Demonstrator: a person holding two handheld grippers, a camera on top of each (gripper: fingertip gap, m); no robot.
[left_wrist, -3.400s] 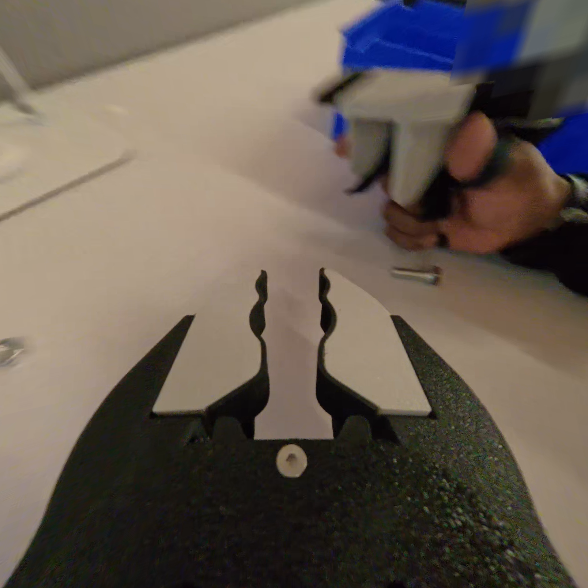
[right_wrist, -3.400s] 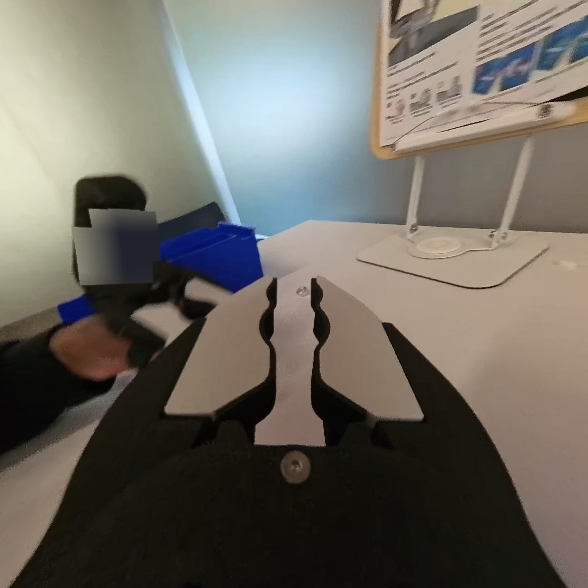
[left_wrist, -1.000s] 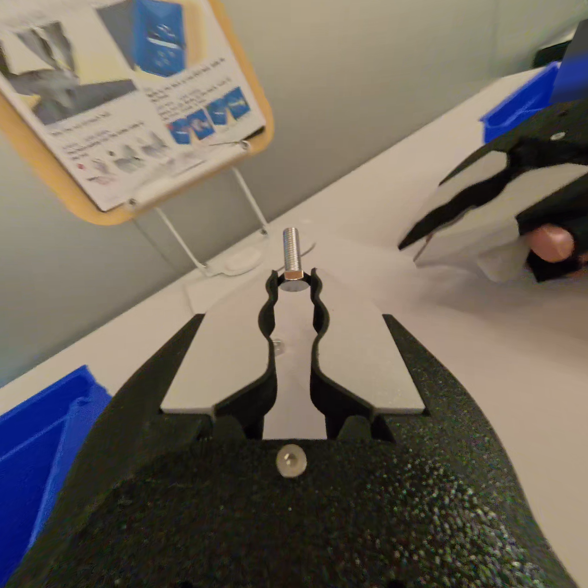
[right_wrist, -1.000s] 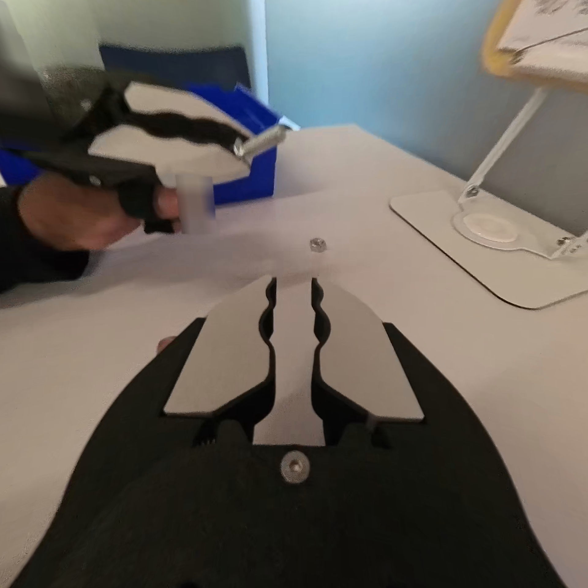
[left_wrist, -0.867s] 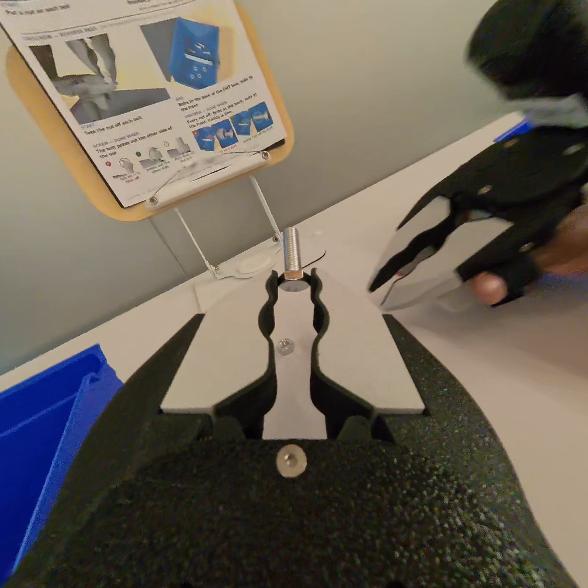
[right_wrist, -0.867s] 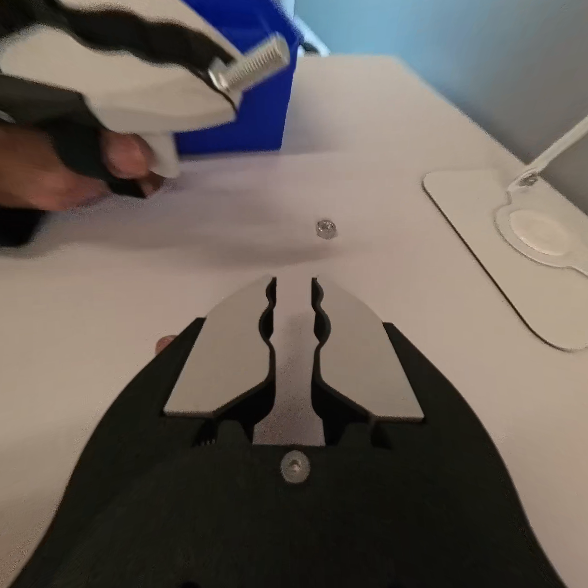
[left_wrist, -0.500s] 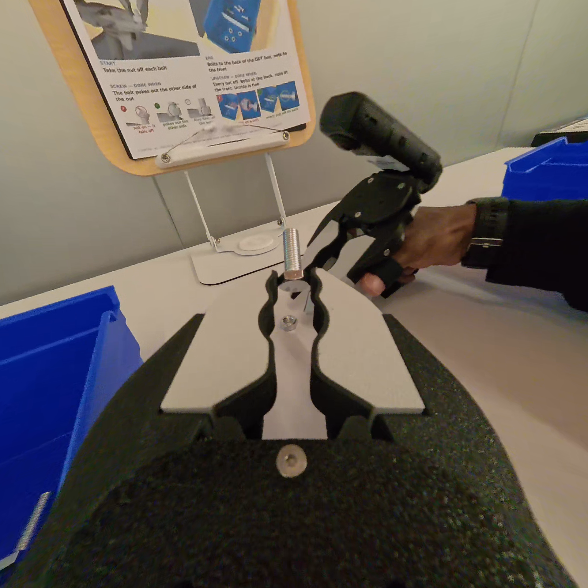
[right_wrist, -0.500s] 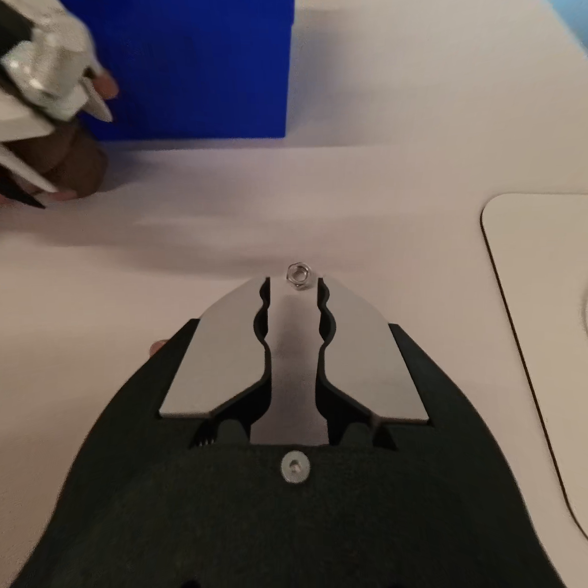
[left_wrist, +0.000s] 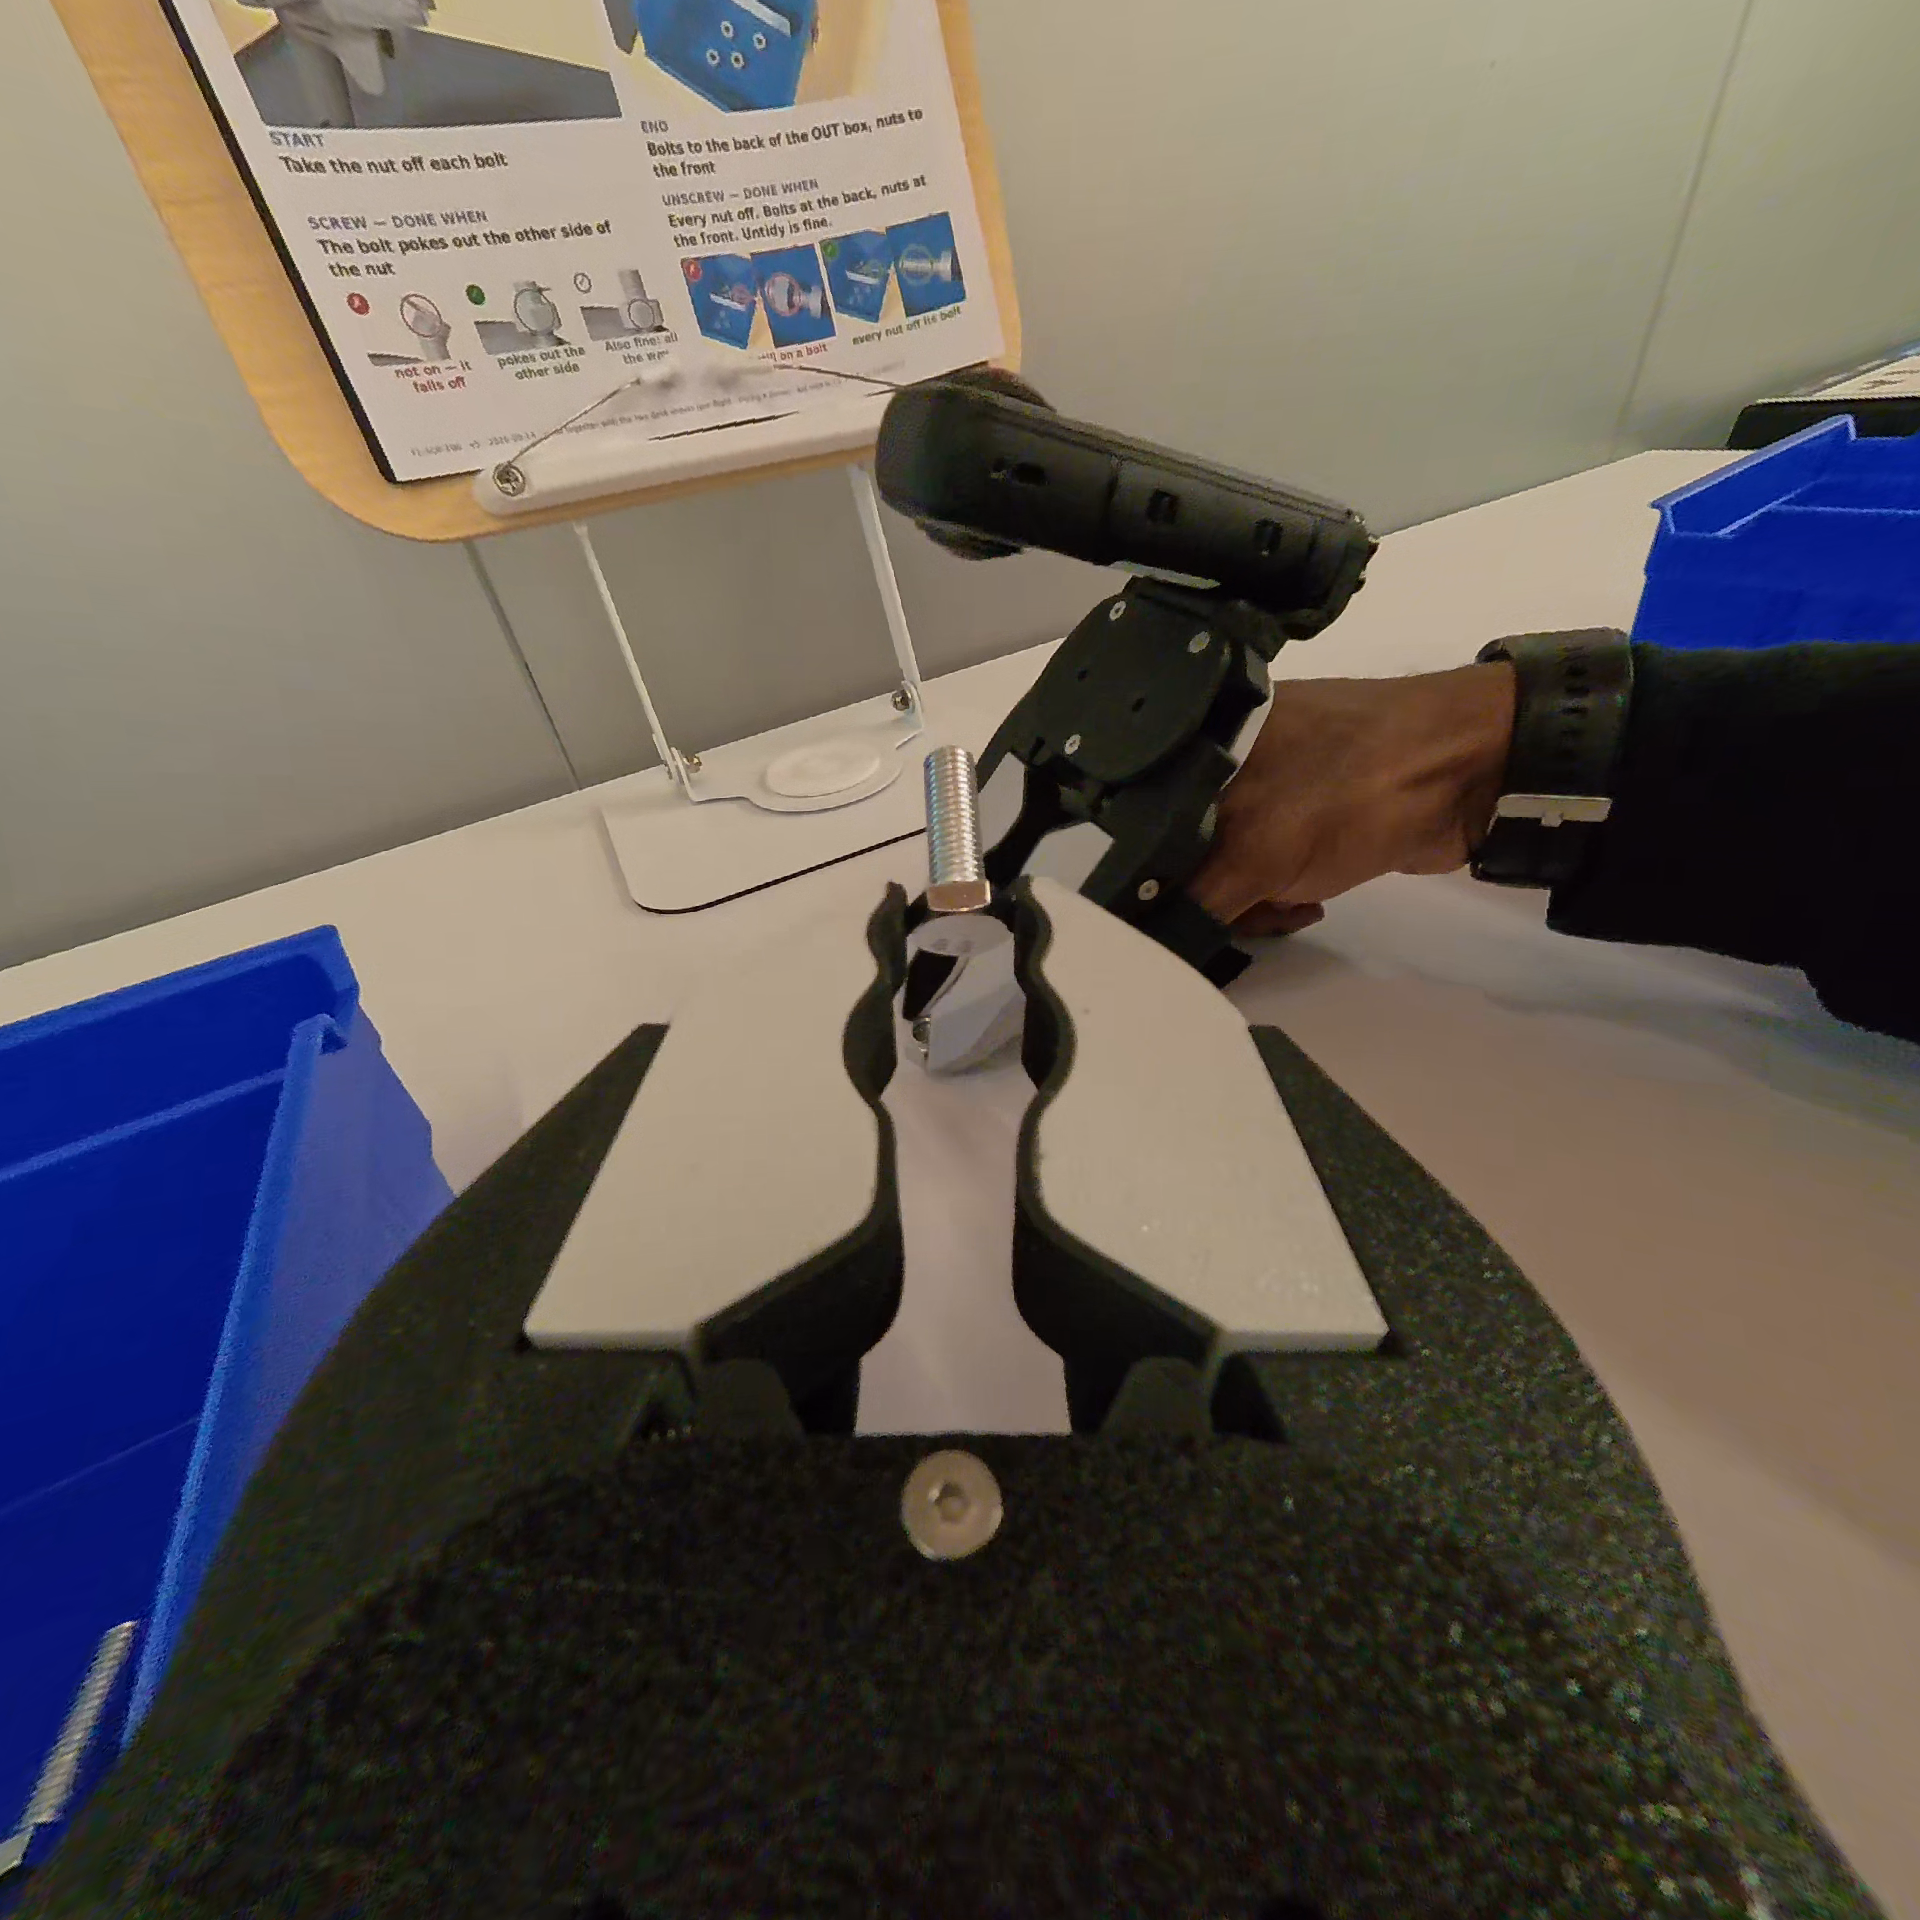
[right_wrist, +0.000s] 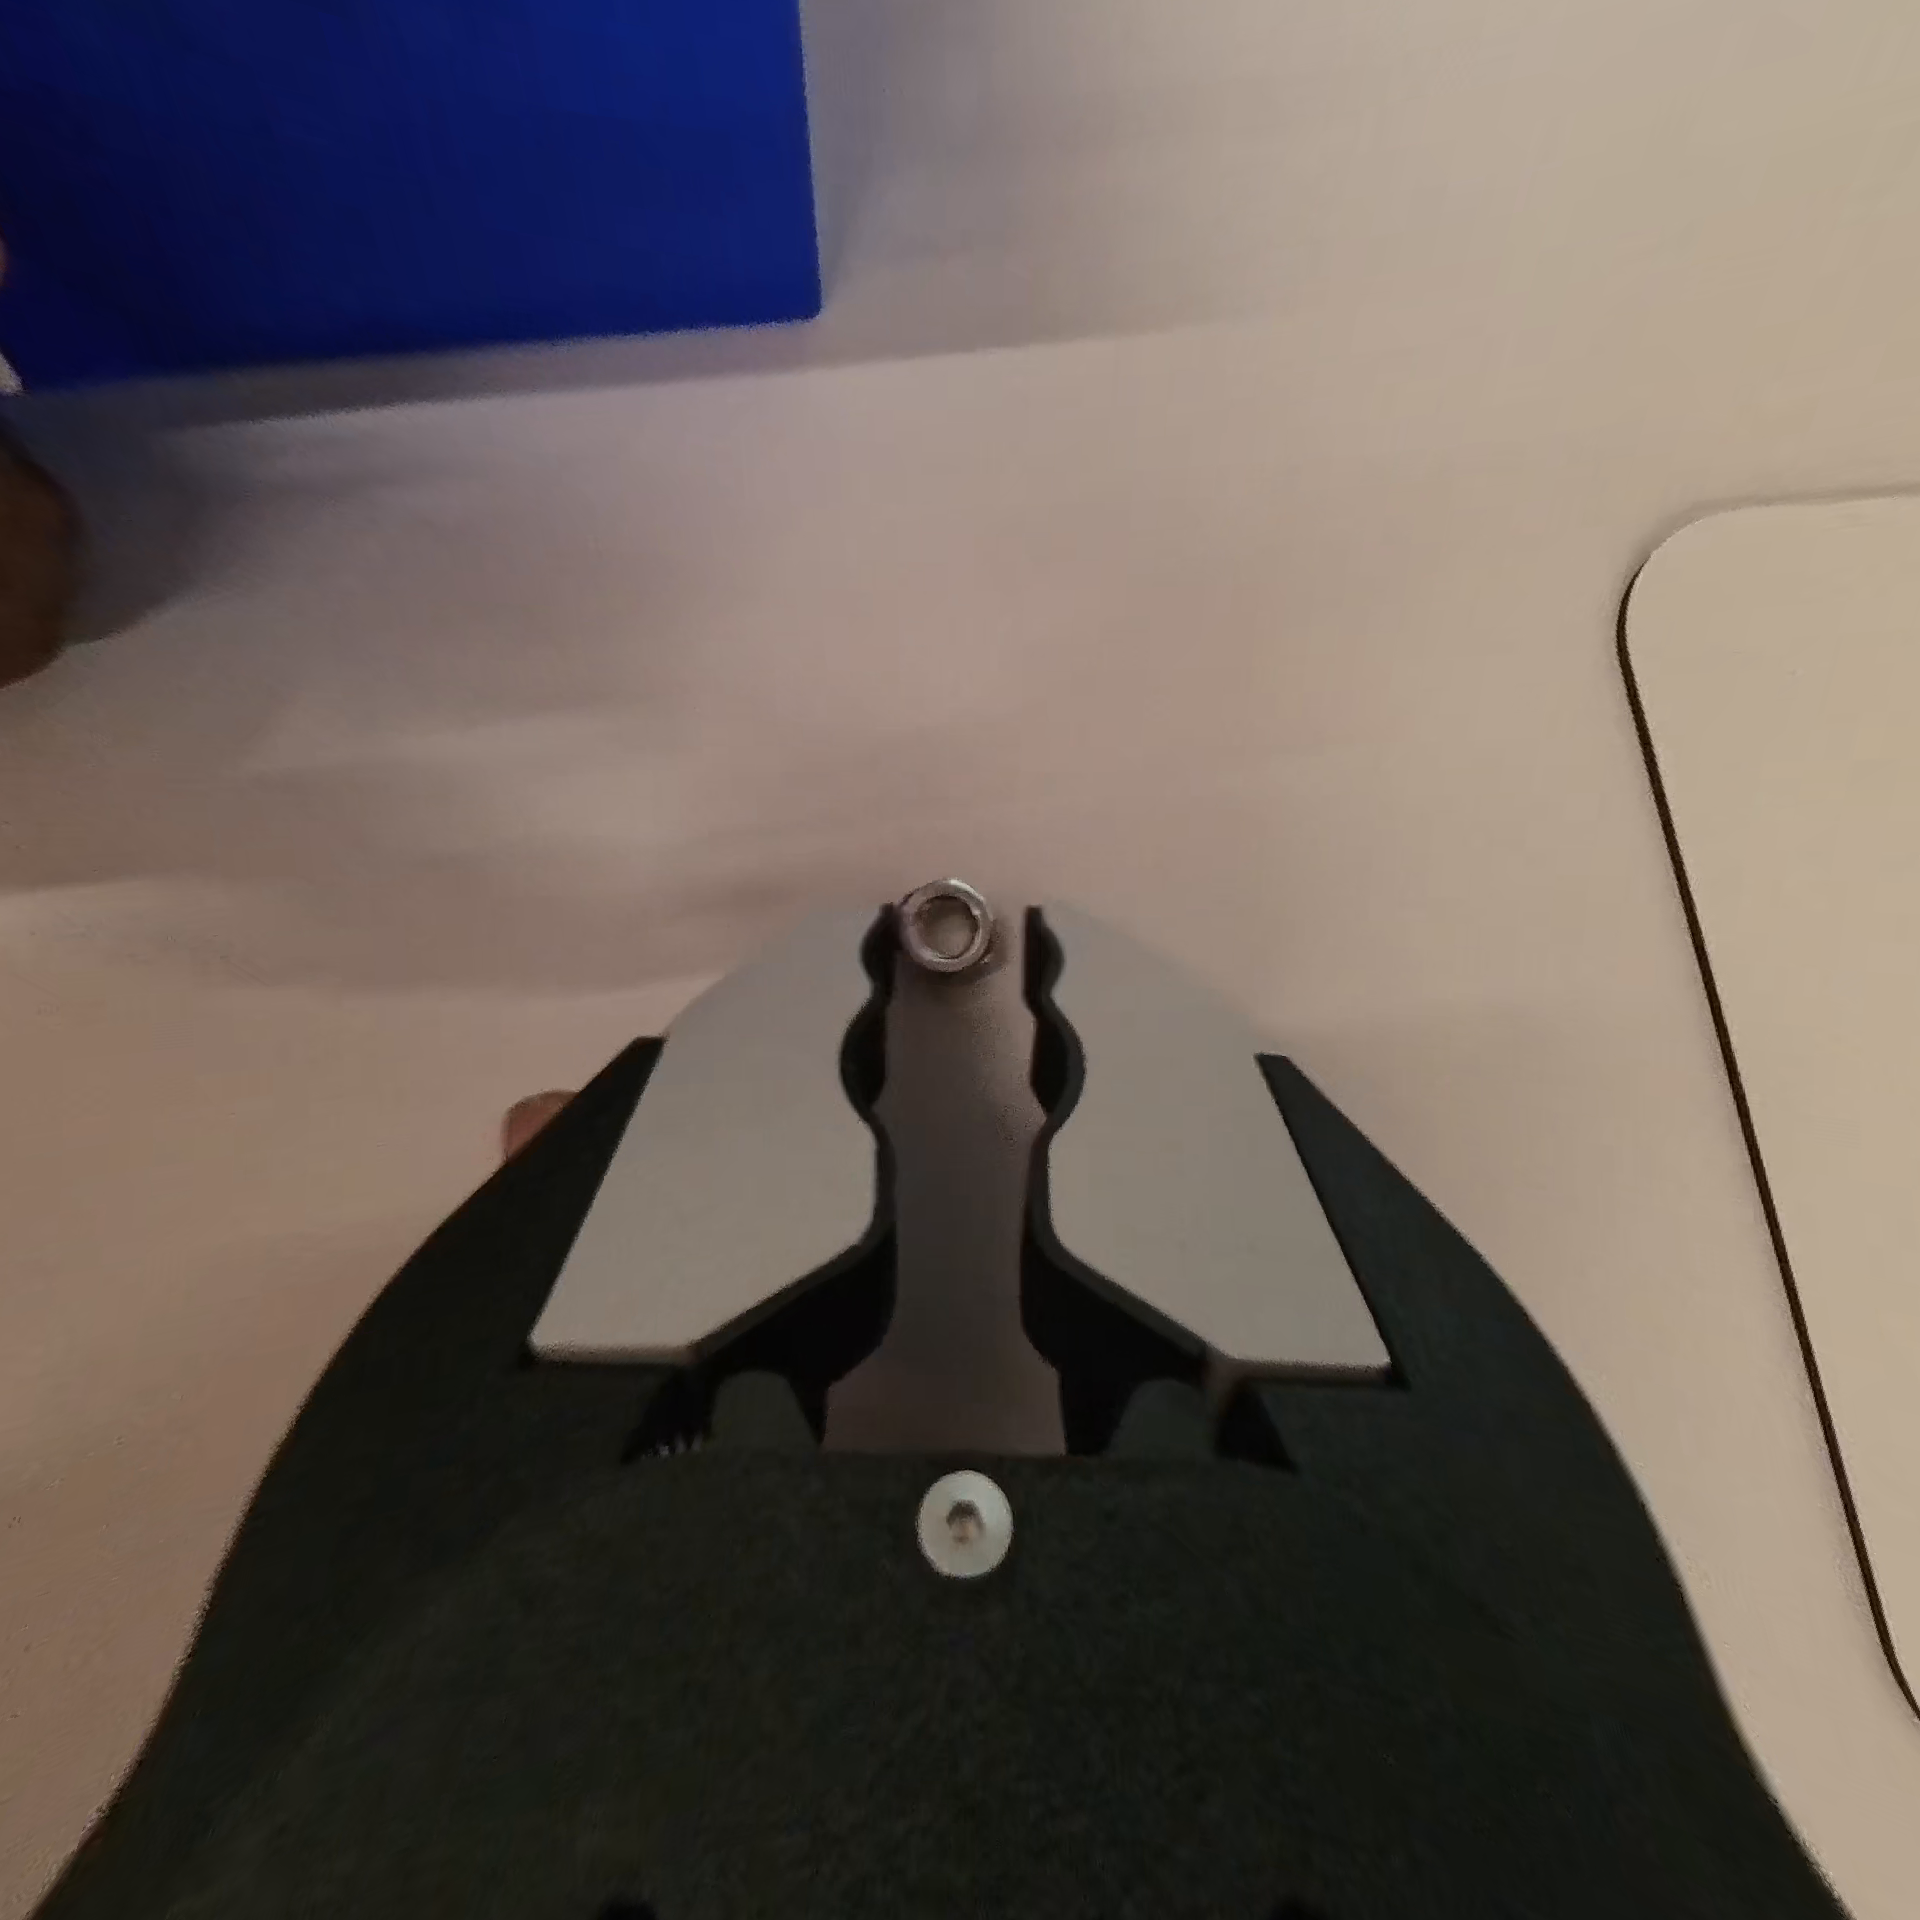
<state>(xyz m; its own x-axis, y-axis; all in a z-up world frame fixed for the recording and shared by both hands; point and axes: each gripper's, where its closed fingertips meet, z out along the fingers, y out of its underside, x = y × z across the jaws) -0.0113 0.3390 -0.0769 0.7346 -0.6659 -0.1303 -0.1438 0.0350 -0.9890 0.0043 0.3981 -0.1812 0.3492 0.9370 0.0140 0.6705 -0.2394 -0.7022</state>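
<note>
Left tool (left_wrist: 957, 914) clamped on hex head of upright threaded steel bolt (left_wrist: 951, 821); right tool (right_wrist: 954, 940), lowered since earlier onto matte white desk (right_wrist: 1247, 623), narrowly parted around small shiny hex nut (right_wrist: 943, 937), left pad touching, right pad apart.

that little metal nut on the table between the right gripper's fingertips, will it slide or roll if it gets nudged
The nut lies flat, hole up, on the smooth white table, so it would likely slide rather than roll. It looks hard and shiny, probably slippery to pinch. The right gripper is open: one pad is close, the other stands clear.
</note>
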